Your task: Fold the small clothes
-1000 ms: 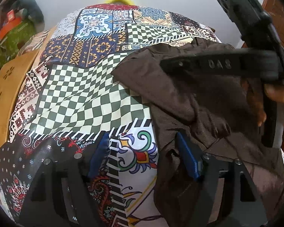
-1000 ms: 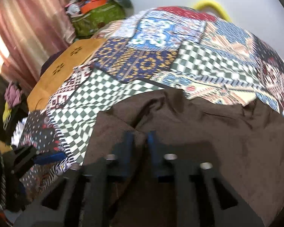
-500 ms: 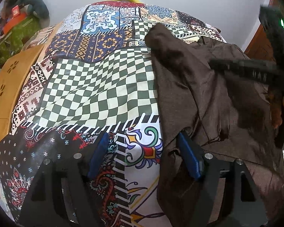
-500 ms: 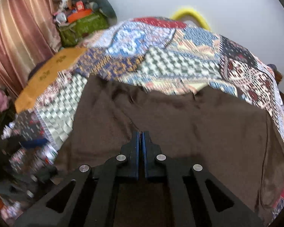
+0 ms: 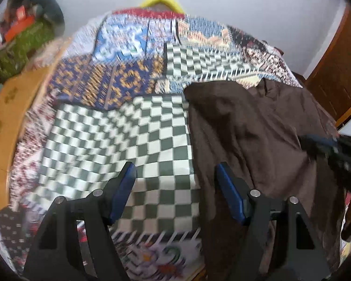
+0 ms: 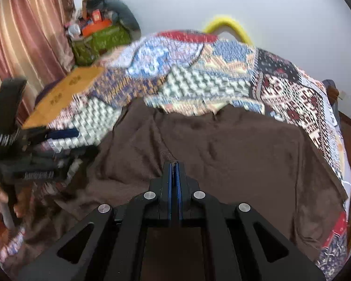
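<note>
A dark brown garment (image 5: 257, 135) lies spread on the patterned bedspread (image 5: 119, 140), on the right in the left wrist view. It fills the middle of the right wrist view (image 6: 222, 154). My left gripper (image 5: 176, 175) is open and empty, above the garment's left edge and the checkered patch. My right gripper (image 6: 174, 166) is shut, pinching a fold of the brown garment between its blue pads. The right gripper also shows at the right edge of the left wrist view (image 5: 320, 145). The left gripper shows at the left in the right wrist view (image 6: 58, 138).
A wooden bed frame (image 5: 4, 121) runs along the left side. A pile of bags and boxes (image 6: 100, 32) stands by the pink curtain (image 6: 28, 35). A yellow hoop (image 6: 227, 27) leans on the white wall behind the bed. A wooden door (image 5: 337, 75) is at the right.
My right gripper closed on the garment and pulled it flatter across the bed. My left gripper moved forward over the checkered patch, staying open.
</note>
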A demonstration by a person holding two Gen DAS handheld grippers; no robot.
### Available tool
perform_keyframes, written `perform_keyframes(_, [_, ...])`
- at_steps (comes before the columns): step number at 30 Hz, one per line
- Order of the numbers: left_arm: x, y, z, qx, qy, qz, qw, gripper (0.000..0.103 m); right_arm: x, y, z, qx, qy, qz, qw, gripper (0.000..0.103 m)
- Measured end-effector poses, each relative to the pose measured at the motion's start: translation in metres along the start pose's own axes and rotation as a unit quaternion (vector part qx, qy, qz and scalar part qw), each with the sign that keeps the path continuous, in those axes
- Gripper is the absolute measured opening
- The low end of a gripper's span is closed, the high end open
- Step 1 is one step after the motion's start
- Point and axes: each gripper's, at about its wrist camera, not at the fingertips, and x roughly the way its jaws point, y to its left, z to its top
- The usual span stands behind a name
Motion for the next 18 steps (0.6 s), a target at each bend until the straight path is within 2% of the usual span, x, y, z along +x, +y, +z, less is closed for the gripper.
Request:
perform_keyframes(2, [0.007, -0.002, -0.003, 0.005, -0.004, 0.011, 0.9999, 0.072, 0.004, 0.0, -0.007, -0.017, 0.02, -0.011, 1.0, 0.003])
perform_keyframes(6, [0.001, -0.001, -0.005, 0.026, -0.013, 0.05, 0.9983, 0.072, -0.009, -0.002, -0.008, -0.021, 0.006, -0.01, 1.0, 0.008])
perform_keyframes(8, [-0.003, 0.001, -0.006, 0.038, -0.011, 0.067, 0.9969, 0.071, -0.02, 0.0, 0.001, -0.01, -0.011, 0.009, 1.0, 0.009])
perform_keyframes(10, [-0.014, 0.004, -0.006, 0.037, -0.016, 0.058, 0.9975, 0.07, -0.025, 0.007, 0.01, -0.008, -0.022, 0.026, 0.999, 0.012])
perform_keyframes(12, [-0.026, 0.005, -0.008, 0.031, -0.025, 0.036, 0.9985, 0.07, -0.026, 0.017, 0.017, -0.011, -0.032, 0.043, 0.998, 0.026])
perform_keyframes(15, [-0.035, 0.0, -0.013, 0.028, -0.028, 0.007, 0.9992, 0.071, -0.015, 0.038, 0.021, -0.025, -0.029, 0.057, 0.998, 0.028])
perform_keyframes(16, [-0.031, -0.005, -0.016, 0.034, -0.019, 0.007, 0.9992, 0.071, -0.007, 0.046, 0.019, -0.033, -0.02, 0.059, 0.997, 0.028])
perform_keyframes(18, [-0.02, -0.01, -0.022, 0.053, -0.006, 0.03, 0.9981, 0.071, 0.004, 0.053, 0.015, -0.038, -0.006, 0.059, 0.998, 0.028])
